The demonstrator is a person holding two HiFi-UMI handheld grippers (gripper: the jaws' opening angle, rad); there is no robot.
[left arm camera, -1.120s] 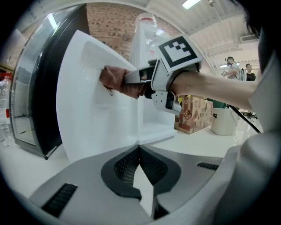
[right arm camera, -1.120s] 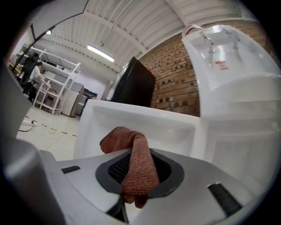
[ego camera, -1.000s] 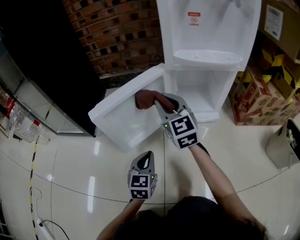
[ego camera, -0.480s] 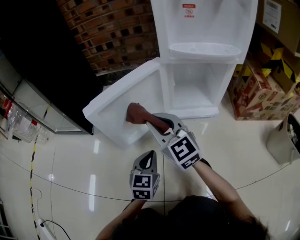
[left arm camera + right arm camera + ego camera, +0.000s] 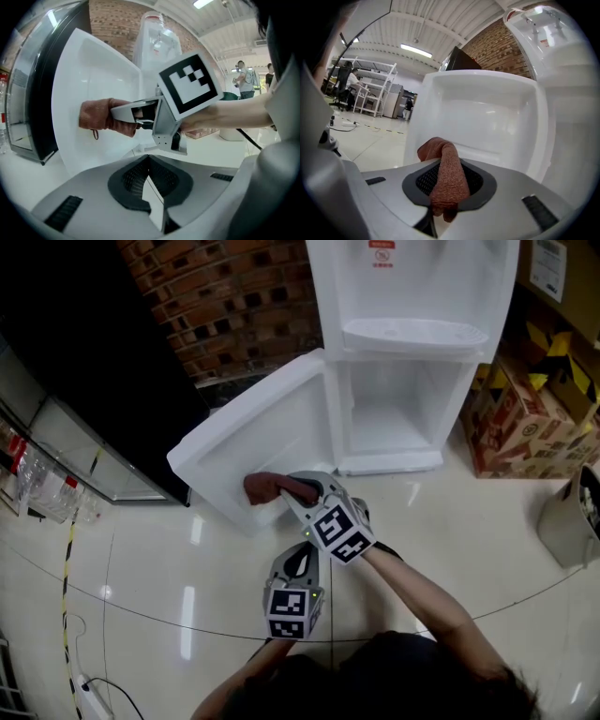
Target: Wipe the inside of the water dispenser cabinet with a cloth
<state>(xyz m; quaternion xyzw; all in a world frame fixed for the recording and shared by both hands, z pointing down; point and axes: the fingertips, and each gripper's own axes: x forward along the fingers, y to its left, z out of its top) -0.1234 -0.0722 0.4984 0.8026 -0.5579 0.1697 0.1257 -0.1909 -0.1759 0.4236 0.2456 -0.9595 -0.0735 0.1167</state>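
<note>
The white water dispenser [image 5: 412, 296] stands on the floor with its lower cabinet [image 5: 394, 418] open. Its white door [image 5: 253, 451] is swung out to the left. My right gripper [image 5: 292, 491] is shut on a reddish-brown cloth [image 5: 265, 487] and presses it against the door's inner face near the lower edge. In the right gripper view the cloth [image 5: 447, 180] runs between the jaws, with the door [image 5: 487, 117] just beyond. The left gripper [image 5: 300, 557] hangs shut and empty below the right one. The left gripper view shows the cloth [image 5: 101, 116] on the door [image 5: 93, 70].
A brick wall [image 5: 234, 296] stands behind the dispenser, and a black cabinet [image 5: 84, 362] sits at the left. Cardboard boxes [image 5: 530, 418] are stacked at the right, with a grey bin [image 5: 567, 521] near them. The glossy tiled floor [image 5: 141, 596] carries a cable [image 5: 94, 695] at the lower left.
The right gripper has drawn the cloth down and leftward across the door's inner face, from near the hinge toward the lower edge. The left gripper has barely moved.
</note>
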